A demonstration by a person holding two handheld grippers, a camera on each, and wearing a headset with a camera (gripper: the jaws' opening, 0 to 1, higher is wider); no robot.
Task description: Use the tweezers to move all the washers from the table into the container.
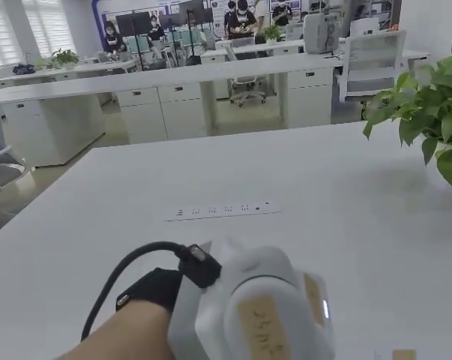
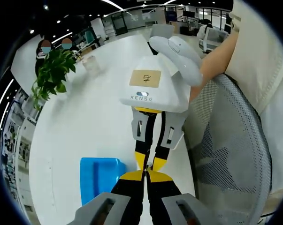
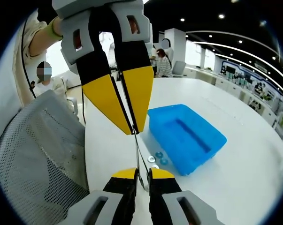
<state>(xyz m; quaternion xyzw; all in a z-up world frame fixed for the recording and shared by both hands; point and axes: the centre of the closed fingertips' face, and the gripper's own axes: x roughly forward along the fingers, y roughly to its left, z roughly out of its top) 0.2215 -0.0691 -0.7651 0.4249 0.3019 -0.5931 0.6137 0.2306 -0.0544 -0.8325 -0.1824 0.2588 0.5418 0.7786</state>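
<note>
Head view first: a gripper (image 1: 248, 307) sits at the bottom middle of the frame, held by a hand (image 1: 154, 289) in a black glove, with a black cable (image 1: 128, 262) looping off its back. Its jaws are out of sight here, so I can't tell which side it is or how they stand. It's over a big white table (image 1: 345, 195) with a power strip (image 1: 222, 210) set into the middle and a leafy plant (image 1: 428, 112) at the right edge.

Left gripper view: the left gripper (image 2: 146, 172) comes up from the bottom with its black and yellow jaws pressed together at the tips. The right gripper (image 2: 149, 162) points down from the top of the frame, and its yellow tips land nearly nose to nose with the left's. A blue container (image 2: 100, 176) sits lower left, just beside the jaws, and a mesh chair (image 2: 225, 140) takes up the right side.

Right gripper view: the thin metal tweezers (image 3: 139, 154) run up the middle. Their lower end is pinched in the narrow gap between the right gripper's jaws. Their upper end reaches the left gripper's closed tips, though I honestly can't tell if those are gripping them. The washers (image 3: 157, 158), a few blue and one silvery, lie on the table just right of the tweezers, close to the container's near corner and not in it yet.
</note>
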